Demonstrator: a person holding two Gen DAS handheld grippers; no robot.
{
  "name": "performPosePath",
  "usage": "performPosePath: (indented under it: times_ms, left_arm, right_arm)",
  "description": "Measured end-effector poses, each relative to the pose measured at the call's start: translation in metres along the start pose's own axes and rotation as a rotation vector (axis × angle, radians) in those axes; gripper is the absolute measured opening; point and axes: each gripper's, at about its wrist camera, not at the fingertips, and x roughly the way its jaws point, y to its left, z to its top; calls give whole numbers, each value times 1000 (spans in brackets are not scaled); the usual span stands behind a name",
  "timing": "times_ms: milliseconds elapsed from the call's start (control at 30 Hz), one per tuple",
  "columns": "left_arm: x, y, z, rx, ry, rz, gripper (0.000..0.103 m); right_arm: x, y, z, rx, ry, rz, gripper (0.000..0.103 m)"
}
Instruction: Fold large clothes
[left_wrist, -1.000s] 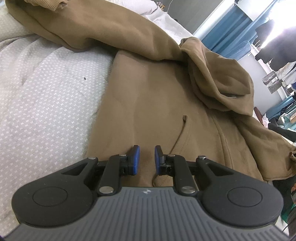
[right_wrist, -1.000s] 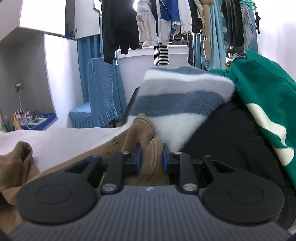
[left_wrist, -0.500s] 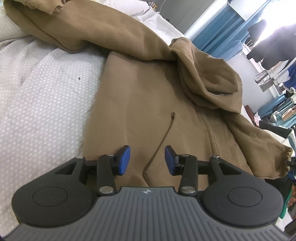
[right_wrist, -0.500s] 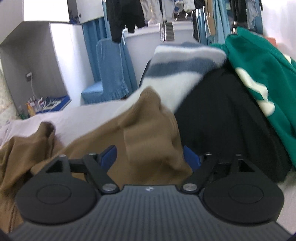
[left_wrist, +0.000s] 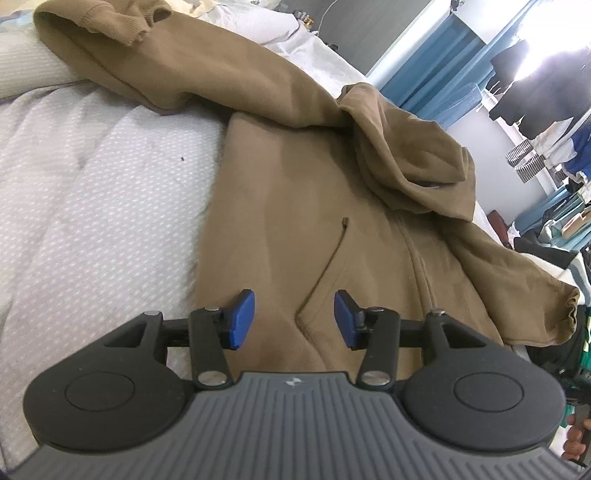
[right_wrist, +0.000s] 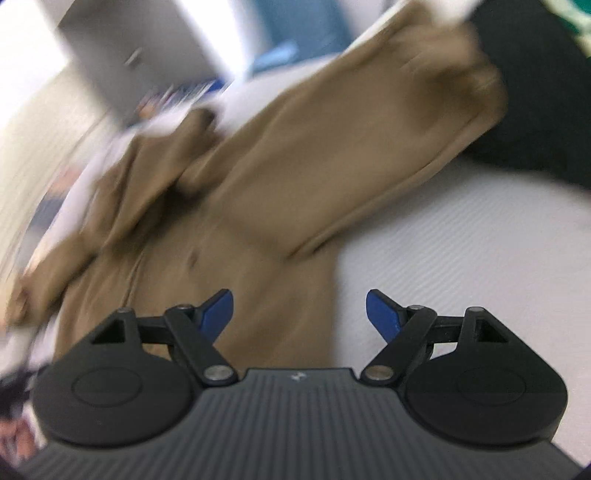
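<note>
While the left gripper, jaws opening and empty, shows the brown hoodie spread on a white quilted bed with its drawstring, the right gripper, jaws wide and empty, shows a blurred sleeve and dark clothes.

Your left wrist view looks steeply down, close over the brown hoodie on the bed, your right wrist view likewise, blurred, both sharing that hoodie.
</note>
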Motion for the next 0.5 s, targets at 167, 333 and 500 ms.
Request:
performPosePath:
  times_ms: [167,333,500]
  left_arm:
    - [-17,9,-4,-34,-22,10,55]
    - [-36,22,-8,-69,-62,46,58]
    - [-44,39,-12,-138,-67,78,59]
  right_arm:
    - [34,29,-10,-166,164,63,83]
    - [57,37,-6,-188,229,96,83]
    - [64,47,-15,-263,283,177,83]
